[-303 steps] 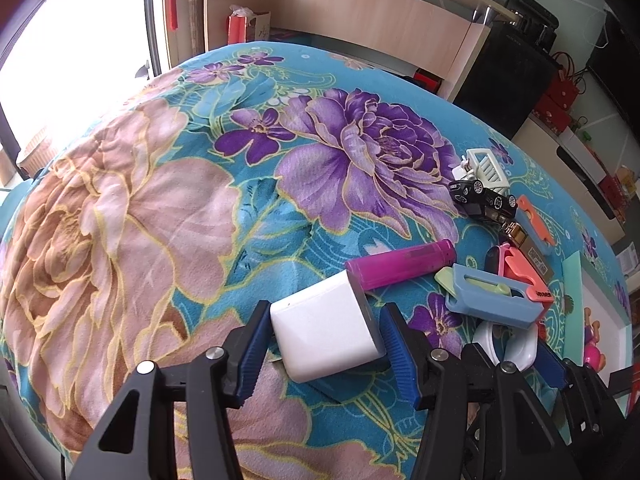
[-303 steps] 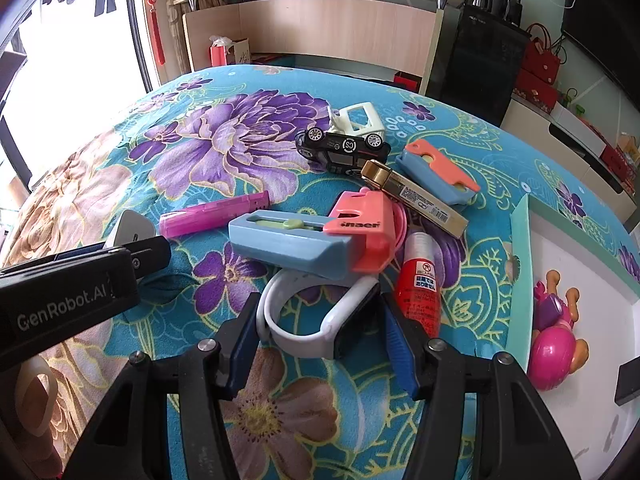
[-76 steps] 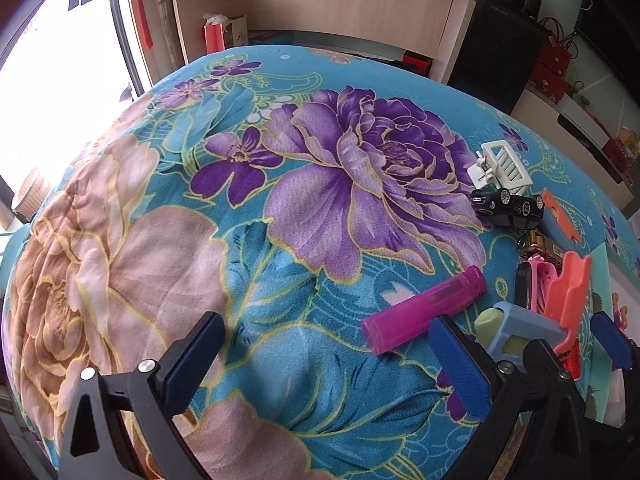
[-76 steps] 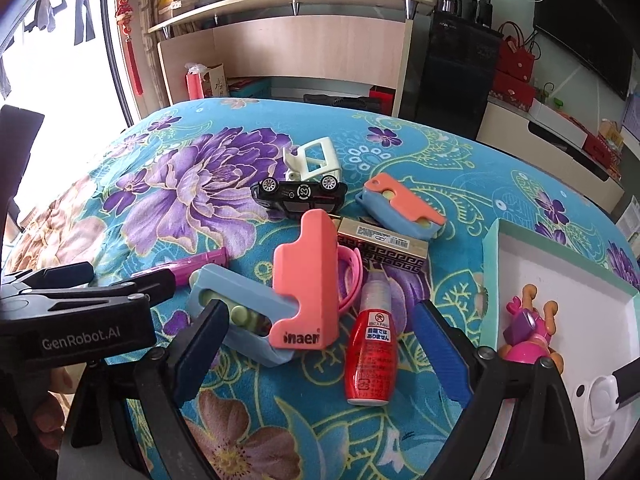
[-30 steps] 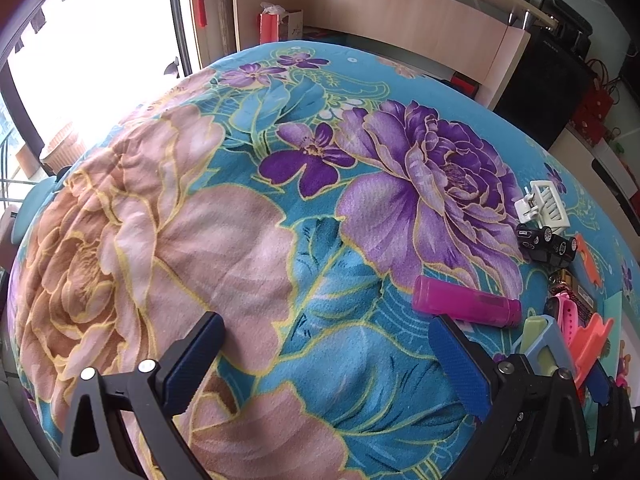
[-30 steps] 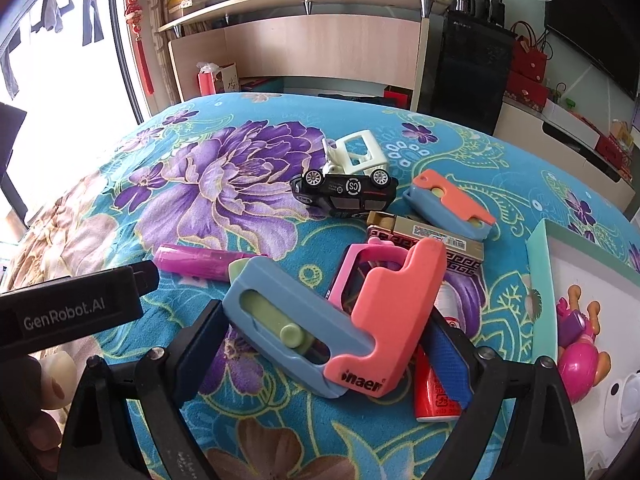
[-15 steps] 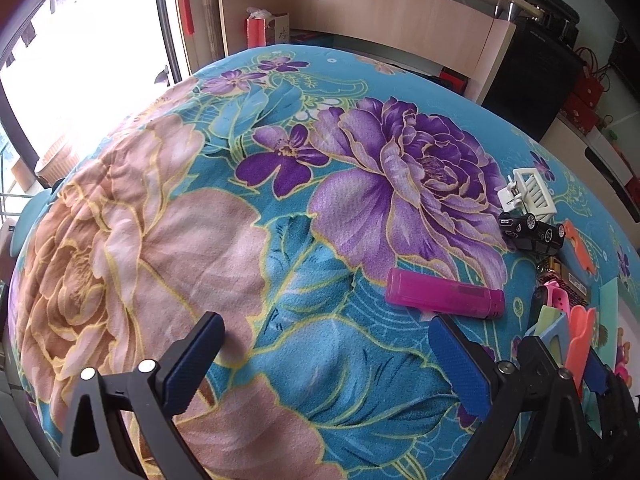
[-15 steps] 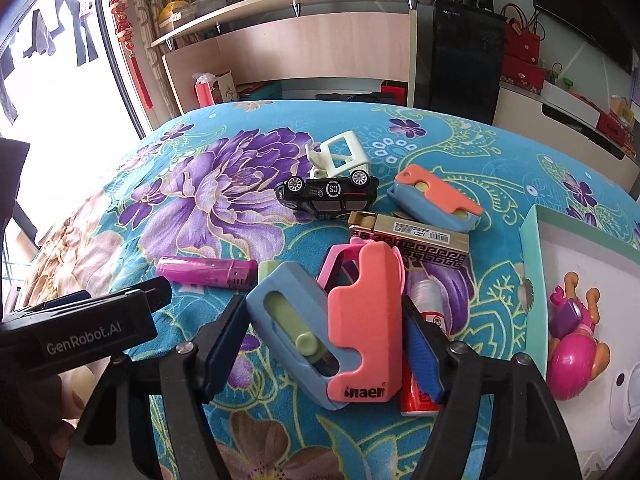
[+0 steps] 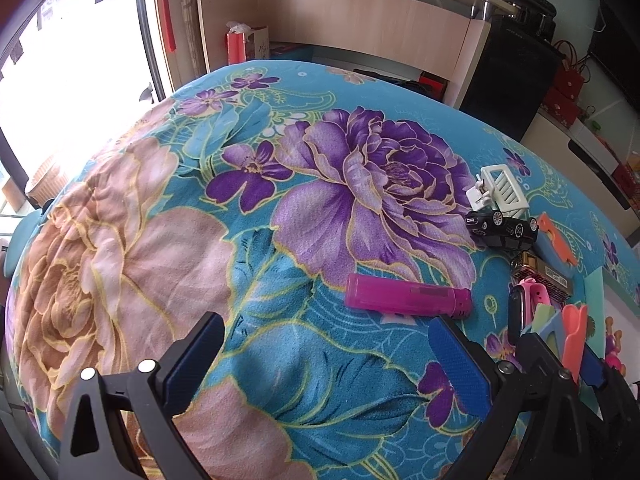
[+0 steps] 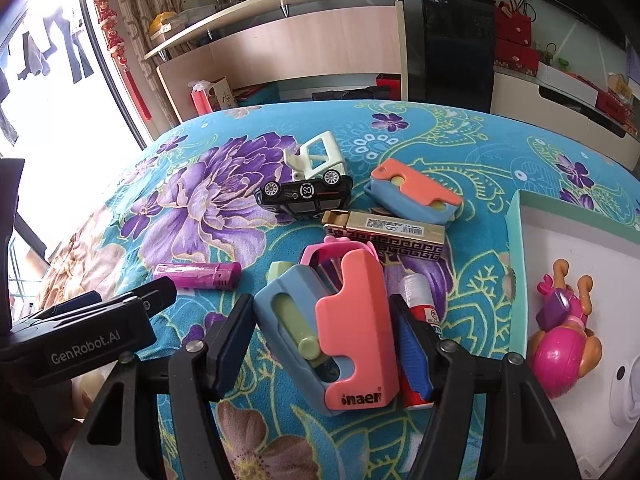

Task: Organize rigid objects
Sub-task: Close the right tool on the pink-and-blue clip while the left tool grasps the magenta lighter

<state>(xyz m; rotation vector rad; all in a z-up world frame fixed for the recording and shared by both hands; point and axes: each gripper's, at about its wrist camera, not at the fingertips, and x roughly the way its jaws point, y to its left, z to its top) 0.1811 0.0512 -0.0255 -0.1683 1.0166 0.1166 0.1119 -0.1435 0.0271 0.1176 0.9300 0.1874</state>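
Progress: by my reckoning under half done. The white tray with a mint-green rim [image 10: 516, 248] at the right edge of the surface holds only a pink round toy figure [image 10: 560, 344] and a white piece I can't make out.
Left to sort: a black toy car [image 10: 306, 196] lying against a white toy cart [image 10: 318, 154], a blue-and-orange plastic cutter [image 10: 412, 192], a gold patterned box [image 10: 392, 232], a red-labelled bottle [image 10: 420, 308], a pink loop band [image 10: 320, 252] and a magenta plastic lighter [image 9: 408, 300], all clustered right of the middle.
Surface: a teal floral cloth [image 9: 280, 208] covers it fully.
Room: bright window on the left, long wooden shelf unit behind, dark cabinet to the right.
Right tool [image 10: 326, 336]: clamped on a larger blue-and-salmon plastic cutter [image 10: 332, 328], just inside the tray's left rim.
Left tool [image 9: 326, 358]: spread wide, empty, near the lighter.
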